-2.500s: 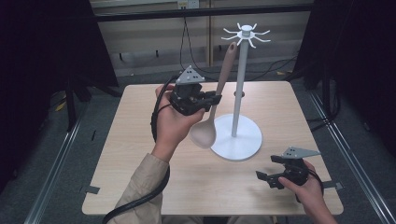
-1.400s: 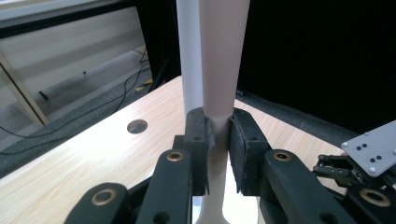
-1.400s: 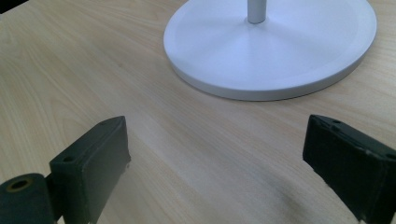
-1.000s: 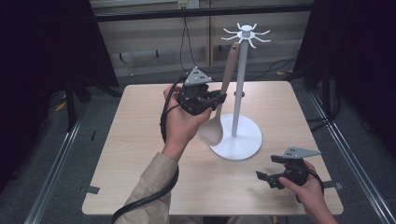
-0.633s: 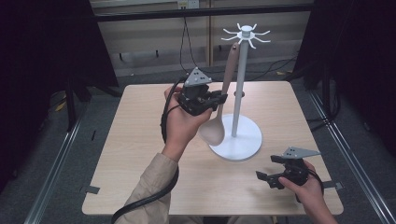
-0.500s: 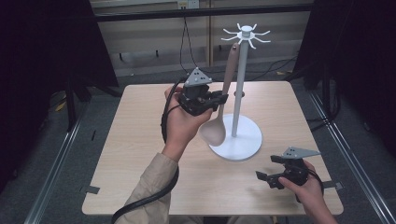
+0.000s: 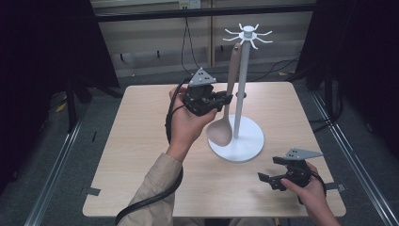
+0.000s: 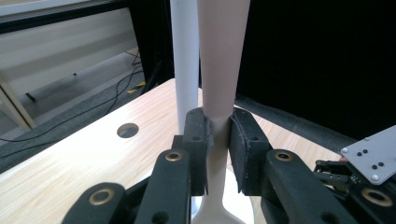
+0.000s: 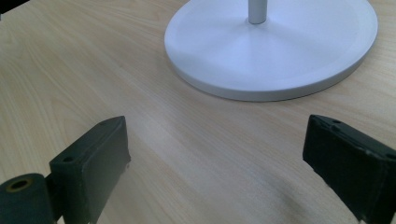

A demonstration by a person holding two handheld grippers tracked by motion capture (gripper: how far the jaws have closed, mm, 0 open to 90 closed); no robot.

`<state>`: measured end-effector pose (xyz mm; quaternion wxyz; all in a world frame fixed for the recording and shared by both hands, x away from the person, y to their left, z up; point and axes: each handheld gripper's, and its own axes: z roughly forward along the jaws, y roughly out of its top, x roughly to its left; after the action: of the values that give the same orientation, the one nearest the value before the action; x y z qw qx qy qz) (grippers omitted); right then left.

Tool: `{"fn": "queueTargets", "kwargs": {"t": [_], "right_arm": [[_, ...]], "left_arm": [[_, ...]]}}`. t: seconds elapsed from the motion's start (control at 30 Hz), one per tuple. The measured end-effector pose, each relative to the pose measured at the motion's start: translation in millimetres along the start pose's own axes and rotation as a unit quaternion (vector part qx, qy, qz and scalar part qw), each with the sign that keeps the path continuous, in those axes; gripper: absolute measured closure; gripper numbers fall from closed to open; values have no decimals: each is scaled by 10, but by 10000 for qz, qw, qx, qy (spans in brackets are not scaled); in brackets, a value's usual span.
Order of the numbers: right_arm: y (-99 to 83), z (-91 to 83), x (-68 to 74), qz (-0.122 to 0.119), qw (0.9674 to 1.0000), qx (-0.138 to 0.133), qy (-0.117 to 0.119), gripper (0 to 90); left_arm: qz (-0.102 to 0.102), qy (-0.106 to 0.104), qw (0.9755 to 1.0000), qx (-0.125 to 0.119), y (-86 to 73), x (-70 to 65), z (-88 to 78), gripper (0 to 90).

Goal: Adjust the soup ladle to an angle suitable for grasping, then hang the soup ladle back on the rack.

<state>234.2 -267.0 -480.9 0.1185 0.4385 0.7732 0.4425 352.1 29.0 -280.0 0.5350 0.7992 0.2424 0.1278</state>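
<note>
left gripper (image 7: 225, 101) — clenched on spoon (image 7: 226, 104) handle, spoon upright just beside stand (image 7: 242, 96) pole, bowl over its base | right gripper (image 7: 275, 175) — jaws spread, holding nothing, near stand's base on table (image 7: 141, 141)

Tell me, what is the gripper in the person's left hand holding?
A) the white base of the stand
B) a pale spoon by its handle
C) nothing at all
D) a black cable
B: the left gripper has its pads pressed on the narrow handle of the spoon, held upright beside the stand, bowl hanging down.
</note>
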Motion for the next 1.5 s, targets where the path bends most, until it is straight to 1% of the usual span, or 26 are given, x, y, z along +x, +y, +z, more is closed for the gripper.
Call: {"fn": "queueTargets", "kwargs": {"t": [0.3, 0.4, 0.53, 0.63, 0.77, 1.03, 1.17, 1.2, 1.23, 1.3, 1.33, 1.37, 1.4, 1.43, 1.47, 1.5], "right_arm": [[2, -3, 3, -19, 10000, 6, 2, 69], [4, -4, 2, -33, 10000, -10, 12, 69], [4, -3, 3, -33, 10000, -13, 3, 69], [5, -2, 5, -37, 10000, -9, 7, 69], [4, -3, 4, -28, 10000, 1, 2, 69], [7, 0, 9, -10, 10000, -2, -10, 69], [12, 11, 20, -35, 10000, -4, -1, 69], [9, 15, 22, -20, 10000, 16, 2, 69], [4, 18, 19, -45, 10000, 38, 5, 69], [6, 17, 17, -22, 10000, 30, -5, 69], [14, 10, 15, -46, 10000, 7, -7, 69], [14, 10, 15, -46, 10000, 7, -7, 69], [14, 10, 18, -45, 10000, 0, -4, 69], [14, 10, 18, -45, 10000, 0, -4, 69], [11, 11, 17, -50, 10000, 4, 0, 69], [7, 8, 18, -38, 10000, 18, -2, 69]], "left_arm": [[-24, 6, 10000, -49, -3, 19, 35, 768], [-21, -2, 10000, -69, -1, 19, 38, 752], [-34, -44, 10000, -31, -4, 29, 42, 750], [-32, -39, 10000, -37, -7, 31, 37, 747], [-10, -9, 10000, -34, -19, 40, 21, 723], [-38, 2, 10000, -37, -69, 77, -53, 597], [-103, 28, 9999, -63, -113, 99, -87, 489], [-89, 22, 9999, -44, -122, 109, -99, 481], [-133, 13, 9999, -47, -134, 112, -105, 477], [-153, 9, 9999, -60, -158, 119, -111, 444], [-146, 8, 9999, -24, -169, 120, -114, 417], [-157, 15, 9999, -32, -182, 117, -110, 417], [-138, 9, 9999, -25, -194, 119, -110, 380], [-143, 23, 9999, -14, -205, 116, -111, 380], [-154, 36, 9999, -16, -218, 113, -108, 357], [-158, 4, 9999, 5, -230, 111, -106, 330]]}}
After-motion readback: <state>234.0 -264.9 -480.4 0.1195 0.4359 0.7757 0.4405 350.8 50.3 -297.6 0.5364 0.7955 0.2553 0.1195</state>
